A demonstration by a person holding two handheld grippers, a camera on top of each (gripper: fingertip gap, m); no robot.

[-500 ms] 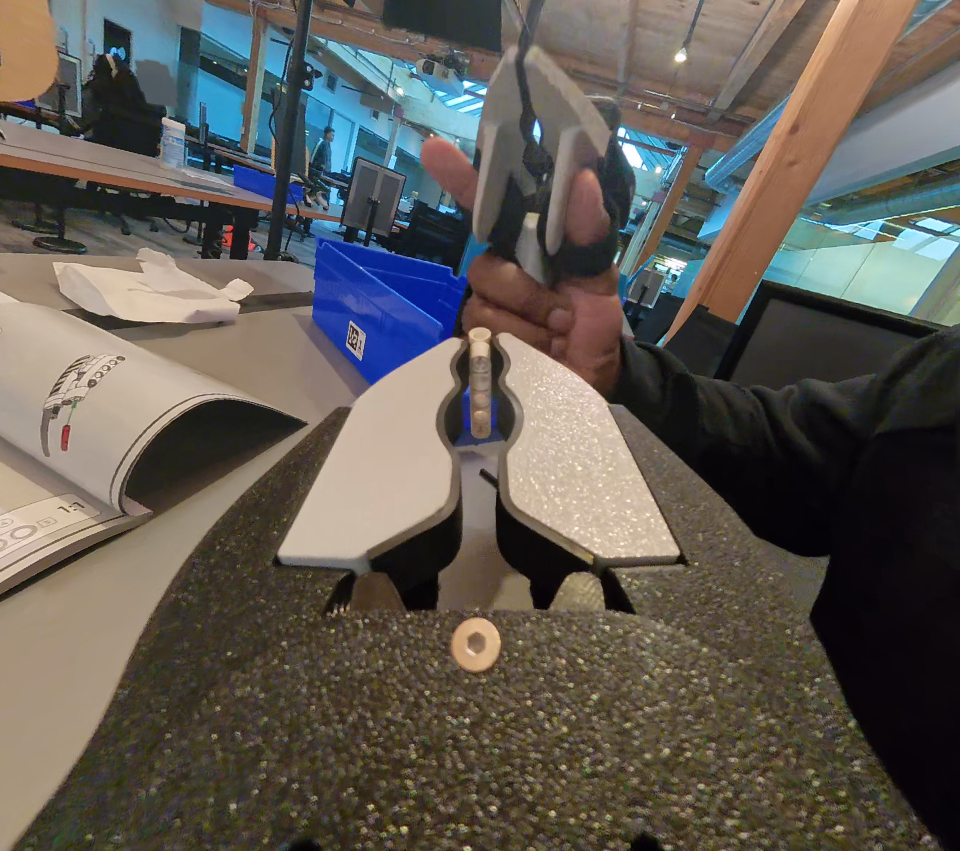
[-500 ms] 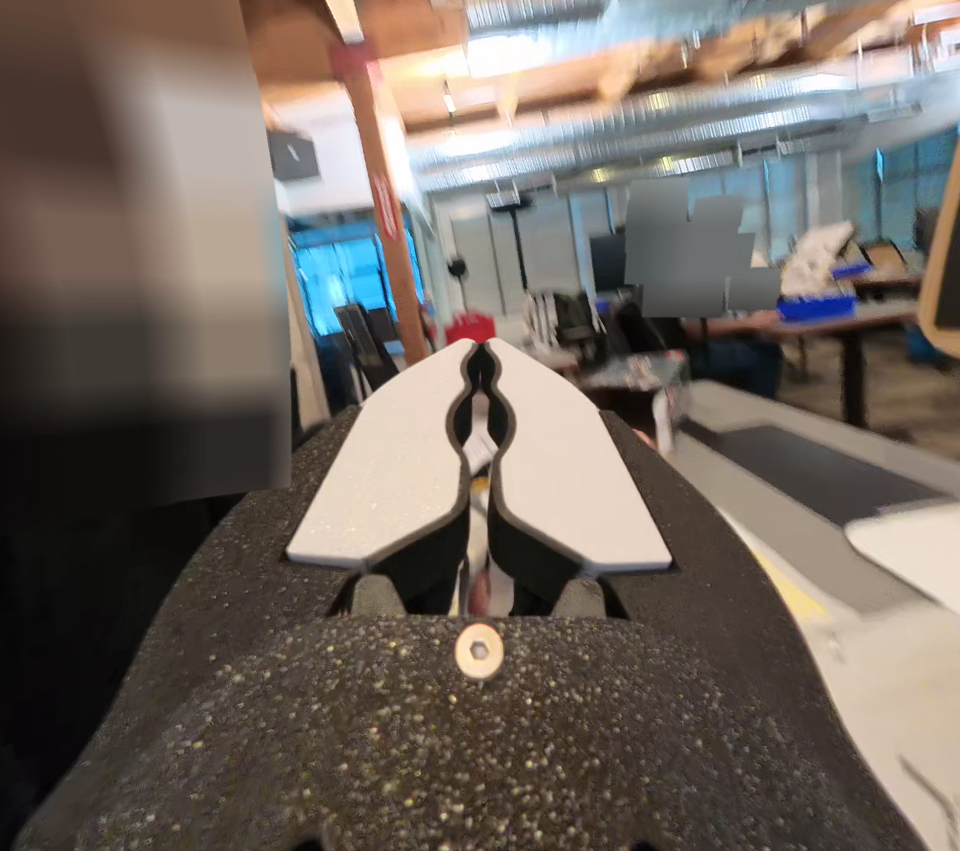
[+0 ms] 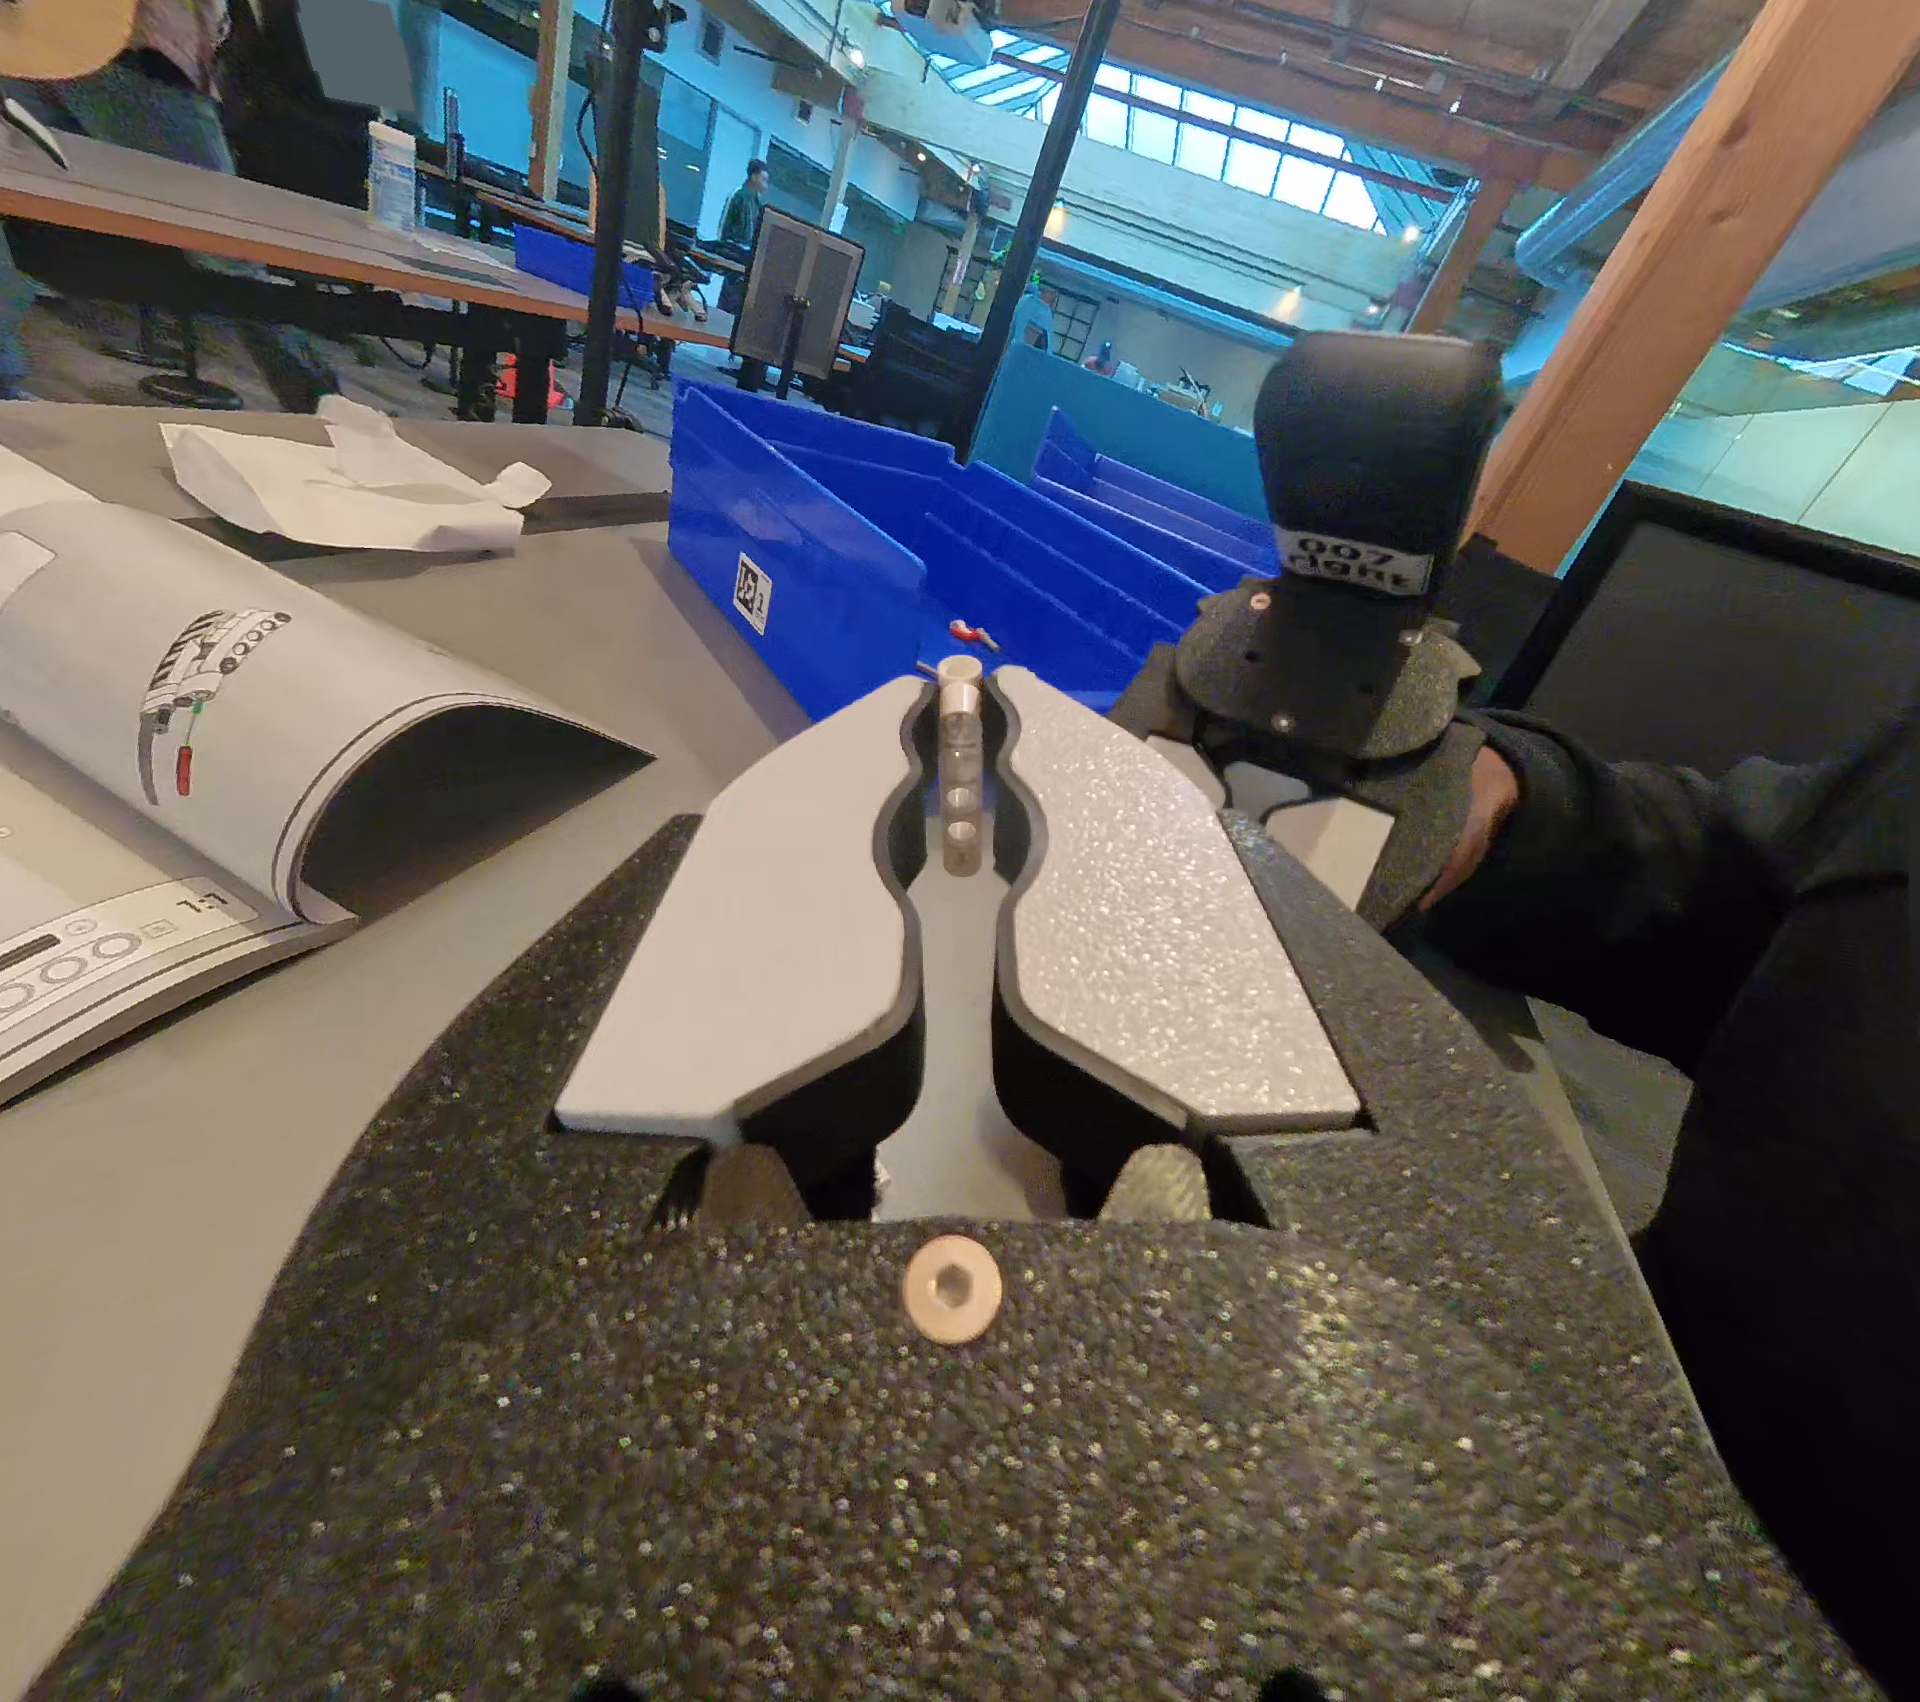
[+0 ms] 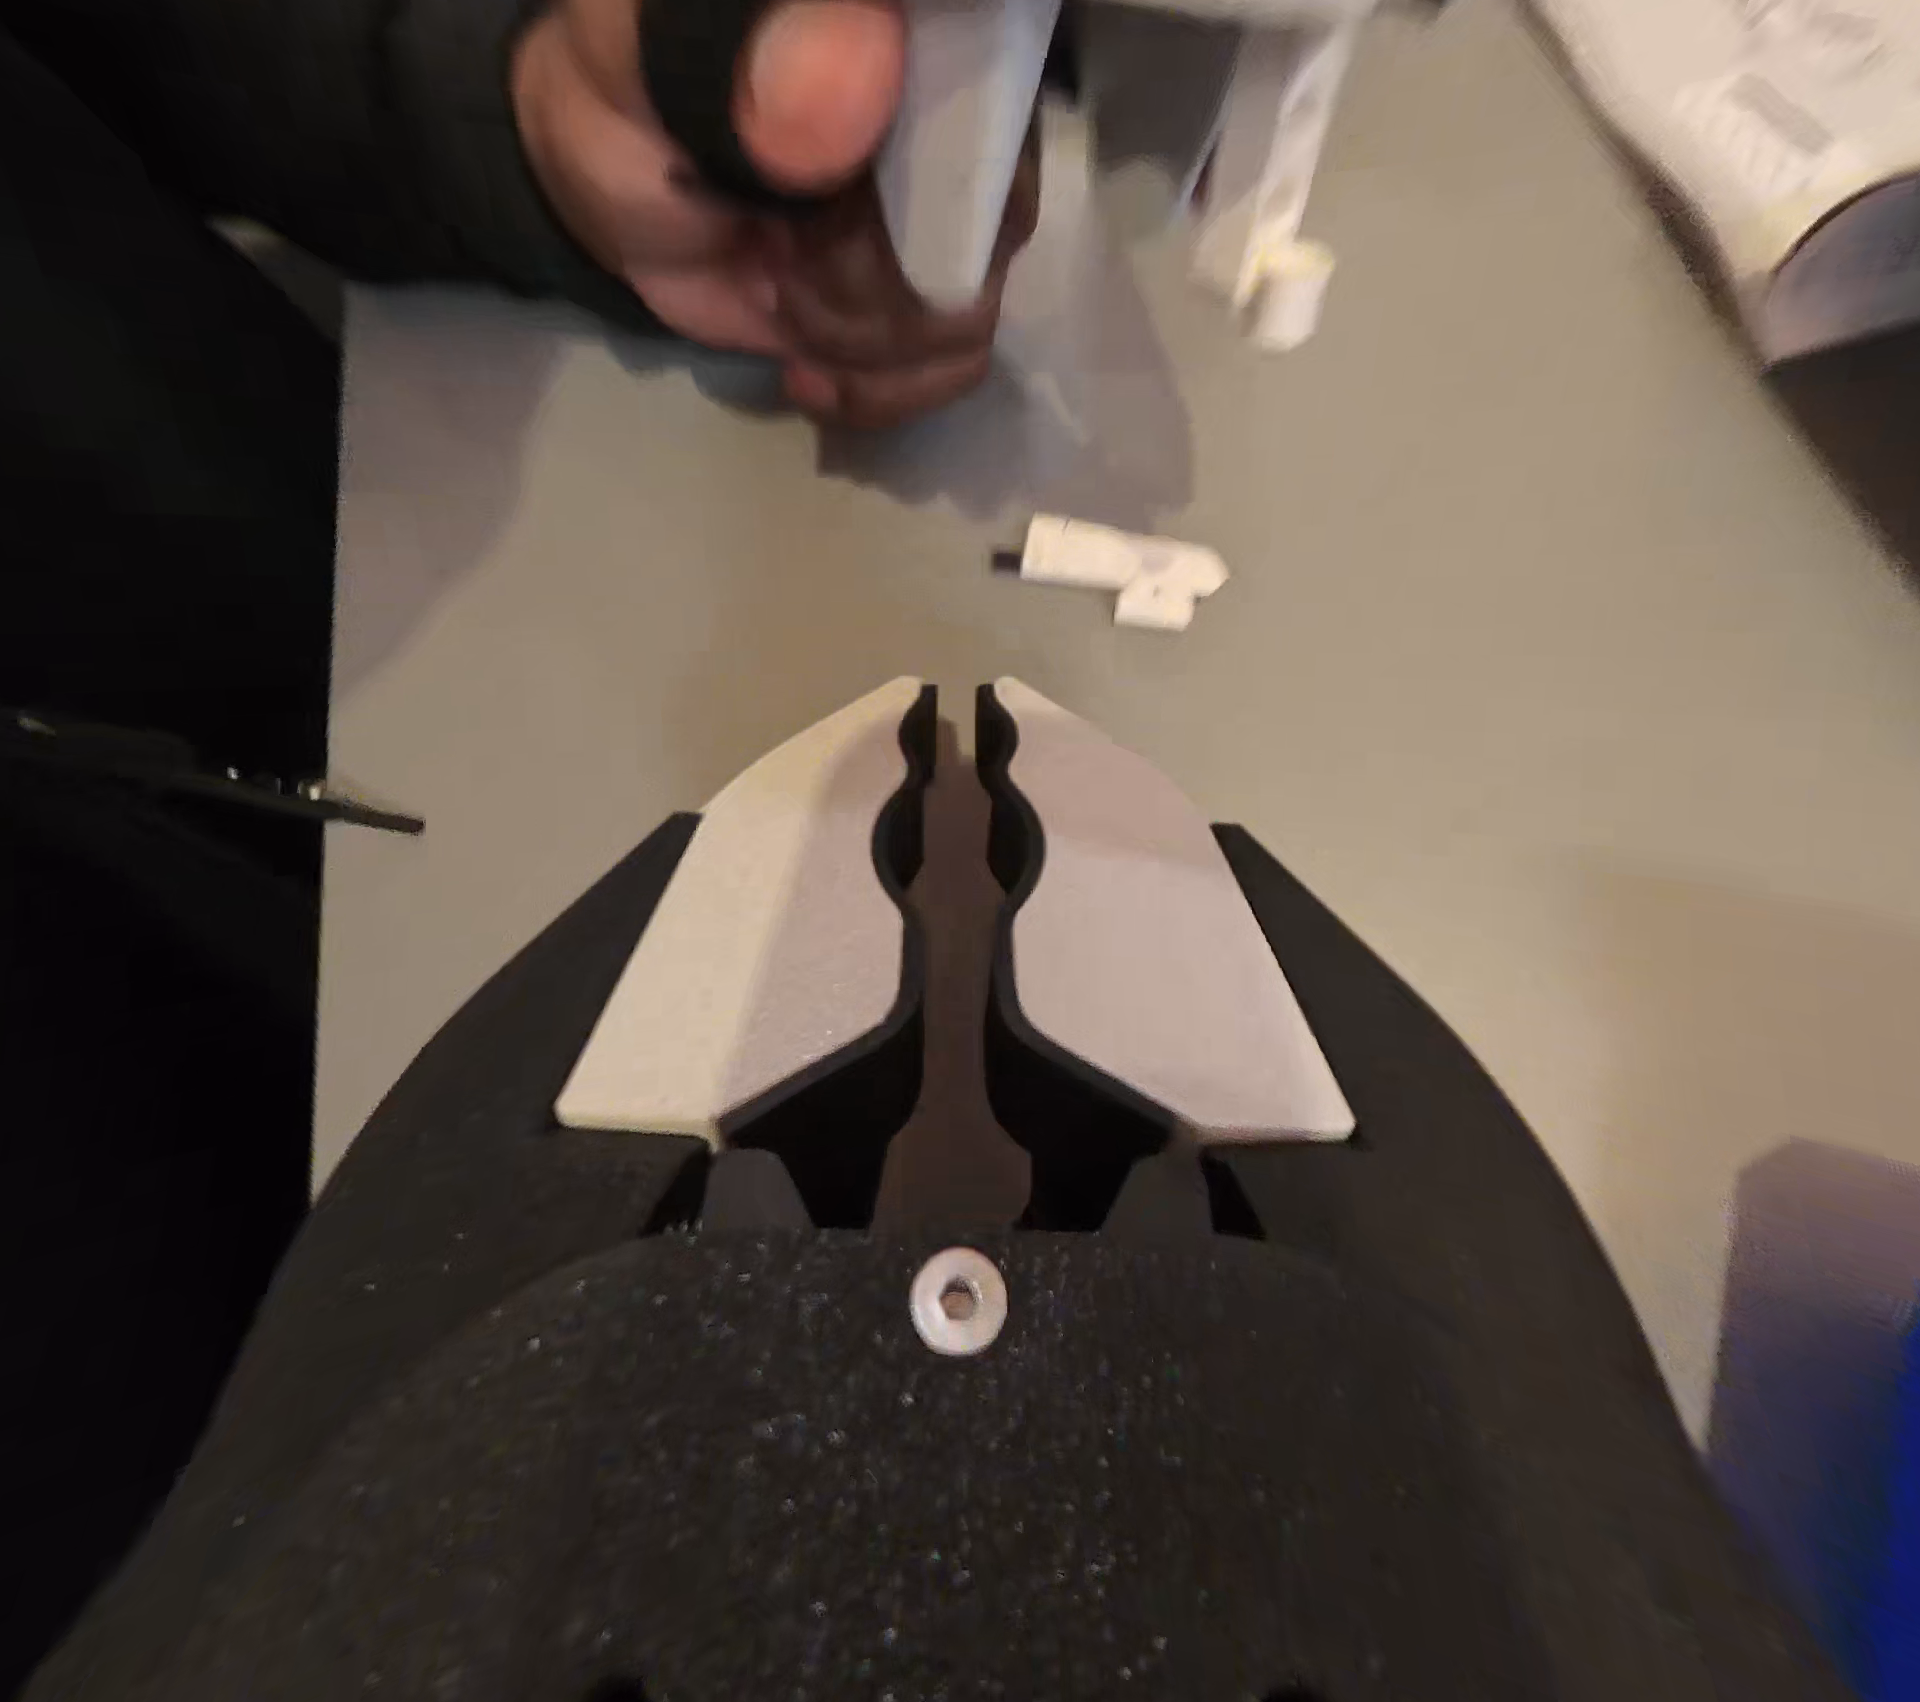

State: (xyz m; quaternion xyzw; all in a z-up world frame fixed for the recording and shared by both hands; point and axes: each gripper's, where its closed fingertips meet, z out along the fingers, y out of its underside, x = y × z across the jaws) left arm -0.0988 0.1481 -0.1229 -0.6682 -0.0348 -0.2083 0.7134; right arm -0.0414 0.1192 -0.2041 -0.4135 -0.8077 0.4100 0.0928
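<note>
L gripper (image 3: 958,696): jaws narrow, clamped on a small pale grey beam (image 3: 958,769) w/ round holes along its length. Beam runs lengthwise in the slot between the pads, pale tip poking just past the fingertips at 12 o'clock. Both pads touch its sides.

Around L gripper, on the grey table (image 3: 582,613): open instruction booklet (image 3: 260,717) at 9 o'clock, page curled up; crumpled white paper (image 3: 343,489) at 10 o'clock; blue bins (image 3: 831,572) just beyond the tips at 12–1 o'clock, w/ a small red part (image 3: 966,632) on the floor of the nearest one.

R gripper (image 4: 956,702) seen from behind at 2–3 o'clock in left wrist view, dark sleeve (image 3: 1662,873) beside it.

R gripper: jaws narrow, slim gap, nothing between the pads; bare tabletop shows through. Points down at the table. Nearest thing: small white part (image 4: 1122,577) w/ dark stub, lying on the table at 1 o'clock, apart from the tips. Hand (image 4: 748,198) at 11 o'clock, blurred. More white pieces (image 4: 1288,291) at 1 o'clock, farther off, blurred; cannot tell what.
</note>
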